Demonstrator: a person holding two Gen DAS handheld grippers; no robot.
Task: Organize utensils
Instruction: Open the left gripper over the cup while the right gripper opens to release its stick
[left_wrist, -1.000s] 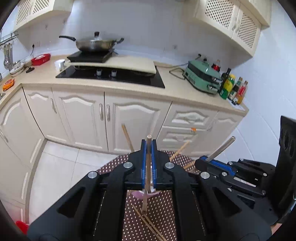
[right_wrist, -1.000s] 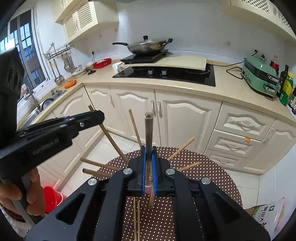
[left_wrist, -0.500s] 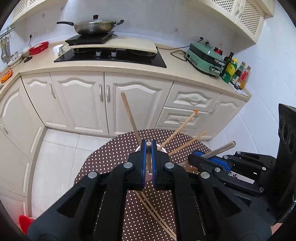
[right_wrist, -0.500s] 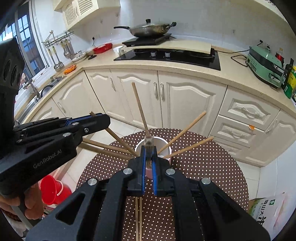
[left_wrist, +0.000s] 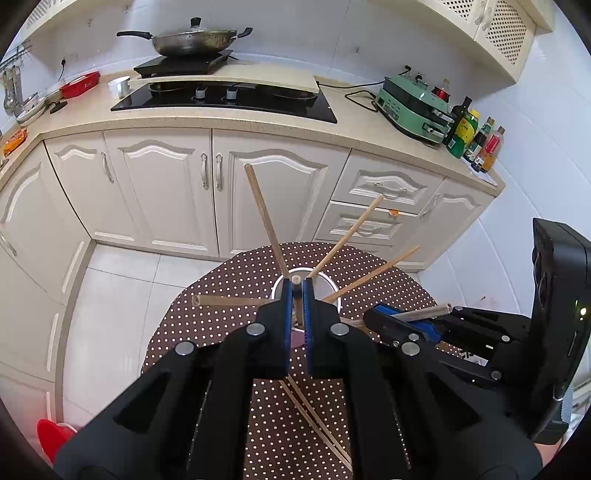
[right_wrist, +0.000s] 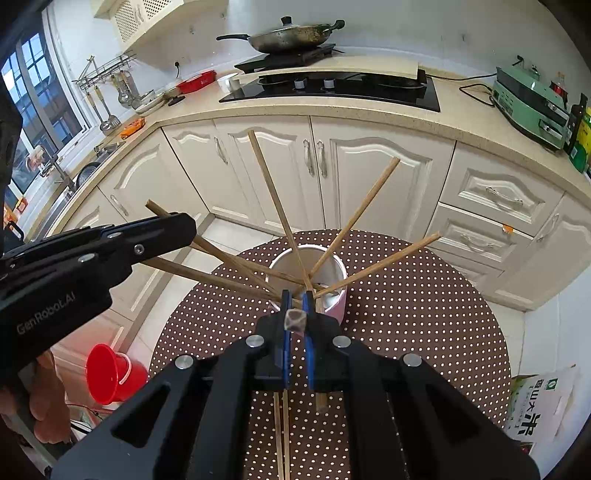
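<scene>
A white and pink cup (right_wrist: 334, 271) stands on the brown dotted round table (right_wrist: 424, 314) with several wooden chopsticks (right_wrist: 273, 199) fanned out of it. My right gripper (right_wrist: 295, 295) is shut on a chopstick (right_wrist: 294, 320) just in front of the cup's near rim, its square end facing the camera. My left gripper (left_wrist: 295, 285) is shut on another chopstick (left_wrist: 295, 291) over the cup's rim (left_wrist: 330, 286). Each gripper shows in the other's view: the left gripper (right_wrist: 181, 230) to the cup's left, the right gripper (left_wrist: 376, 315) to its right. Two chopsticks (left_wrist: 317, 417) lie on the table under my grippers.
White kitchen cabinets (left_wrist: 166, 192) and a counter with a hob (left_wrist: 229, 98), a wok (left_wrist: 195, 38) and a green appliance (left_wrist: 413, 109) stand beyond the table. A red bucket (right_wrist: 110, 373) sits on the floor at the left. A printed bag (right_wrist: 535, 402) lies at the table's right.
Both grippers have sunk and tipped downward with their chopsticks. The cup has come into view below them, and the held chopsticks now point into it.
</scene>
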